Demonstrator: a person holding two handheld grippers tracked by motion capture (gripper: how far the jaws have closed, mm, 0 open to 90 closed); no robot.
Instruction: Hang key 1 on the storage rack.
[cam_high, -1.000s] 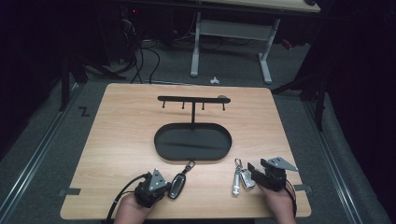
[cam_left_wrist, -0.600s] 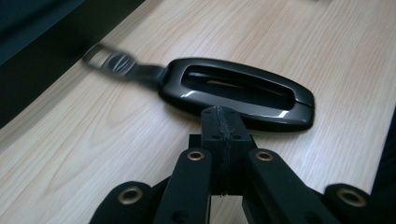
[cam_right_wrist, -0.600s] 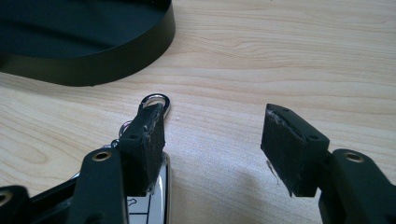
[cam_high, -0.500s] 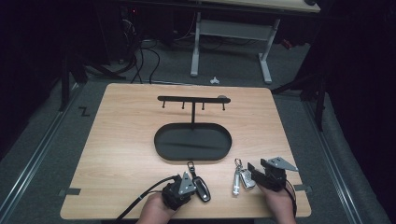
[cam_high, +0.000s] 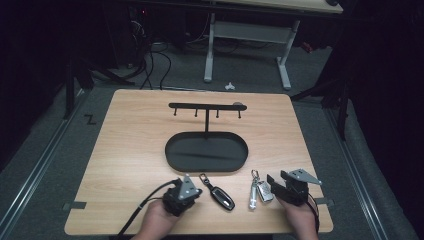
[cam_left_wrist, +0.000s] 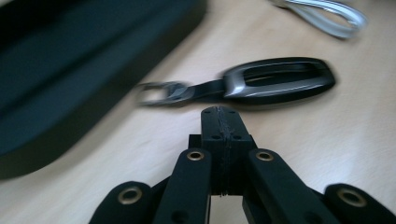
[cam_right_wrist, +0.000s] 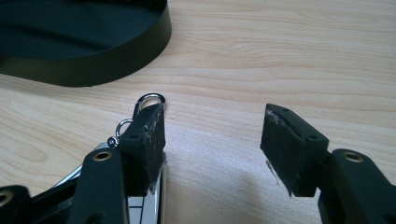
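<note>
A black car key fob (cam_high: 218, 192) lies on the wooden table (cam_high: 135, 150) near its front edge, its metal ring toward the tray. My left gripper (cam_high: 196, 192) is just left of it with the jaws shut and nothing in them; in the left gripper view the shut tips (cam_left_wrist: 220, 116) stop a little short of the key fob (cam_left_wrist: 275, 79). A silver bunch of keys (cam_high: 256, 191) lies to the right. My right gripper (cam_high: 274, 187) is open beside it. In the right gripper view the keys' clasp (cam_right_wrist: 150, 100) shows past the left pad (cam_right_wrist: 150, 140).
A black oval tray (cam_high: 172, 152) sits mid-table, with a post and a hook bar (cam_high: 206, 106) rising from its back. The tray's wall is close in both gripper views (cam_left_wrist: 70, 70) (cam_right_wrist: 93, 65). Bare wood lies left and right of the tray.
The left gripper swept right against the key fob, then drew back left. The fob's body swung to the right around its ring. The right gripper kept still.
</note>
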